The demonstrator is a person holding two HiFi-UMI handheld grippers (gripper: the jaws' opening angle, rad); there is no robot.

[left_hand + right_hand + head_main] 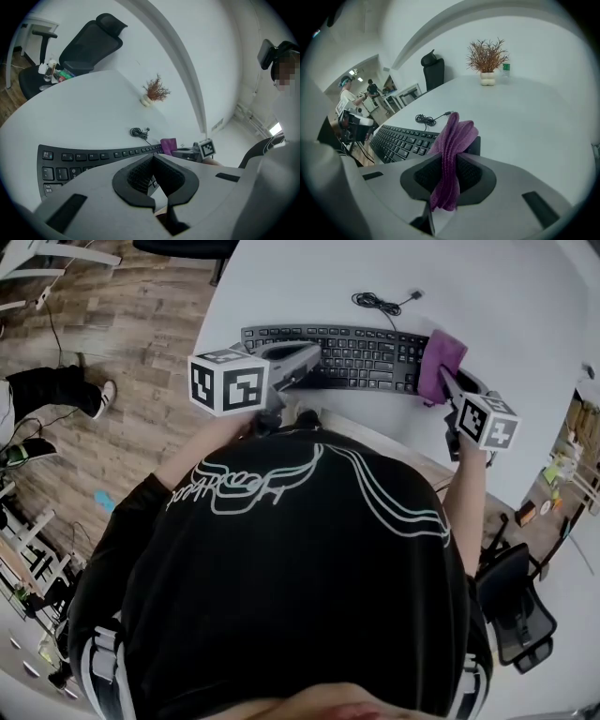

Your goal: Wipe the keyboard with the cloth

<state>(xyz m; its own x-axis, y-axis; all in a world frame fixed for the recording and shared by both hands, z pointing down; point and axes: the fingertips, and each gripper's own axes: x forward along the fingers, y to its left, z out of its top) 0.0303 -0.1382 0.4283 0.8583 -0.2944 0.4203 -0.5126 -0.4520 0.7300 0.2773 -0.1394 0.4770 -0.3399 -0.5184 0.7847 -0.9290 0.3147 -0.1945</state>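
The keyboard (366,357) lies near the front edge of the table (525,343), and the person's body crowds that edge, leaving little room on the near side. The left gripper (314,357), jaws together with nothing between them, hangs over the keyboard's left end. The right gripper (450,390), clamped on the cloth (441,360), blocks its right end. The keys between them lie open. Behind the keyboard, a coiled cable (378,304) and a far-off plant (487,57) interrupt the tabletop.
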